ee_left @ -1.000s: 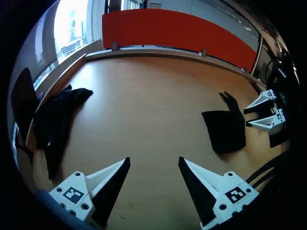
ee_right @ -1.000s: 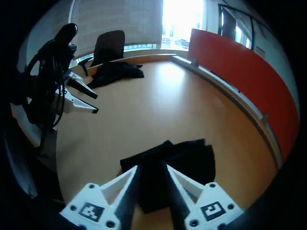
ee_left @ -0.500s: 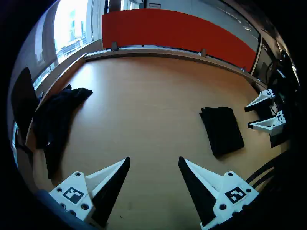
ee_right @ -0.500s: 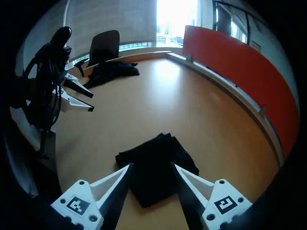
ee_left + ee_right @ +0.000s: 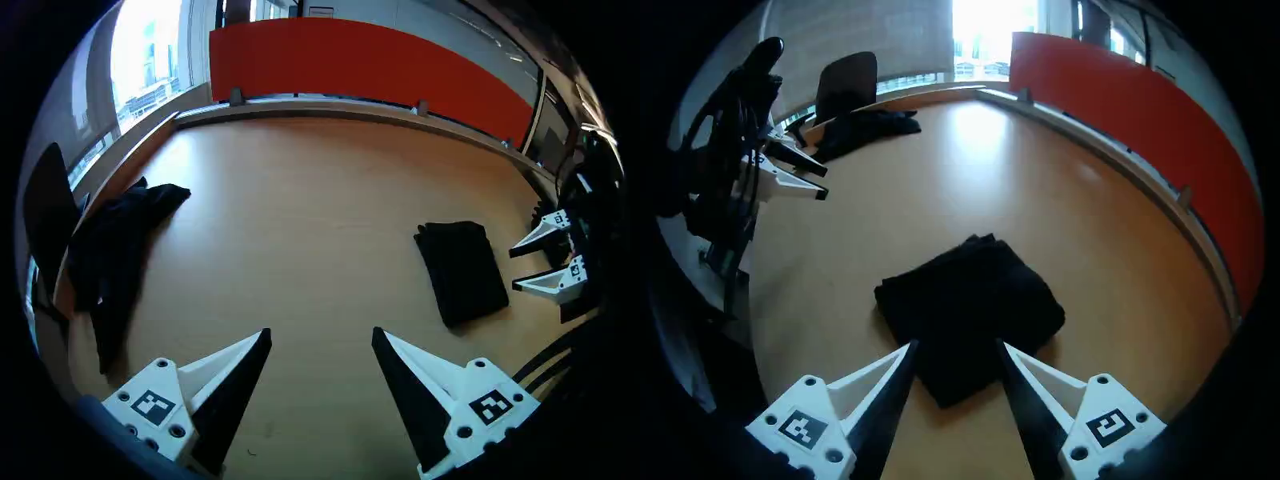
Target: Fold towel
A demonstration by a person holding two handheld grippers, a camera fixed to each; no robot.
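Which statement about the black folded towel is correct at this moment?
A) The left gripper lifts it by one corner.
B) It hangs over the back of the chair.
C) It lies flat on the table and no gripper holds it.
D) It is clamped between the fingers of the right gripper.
C: the folded towel rests flat on the table, and the right gripper in front of it is open, with its fingers not pressing on the cloth.
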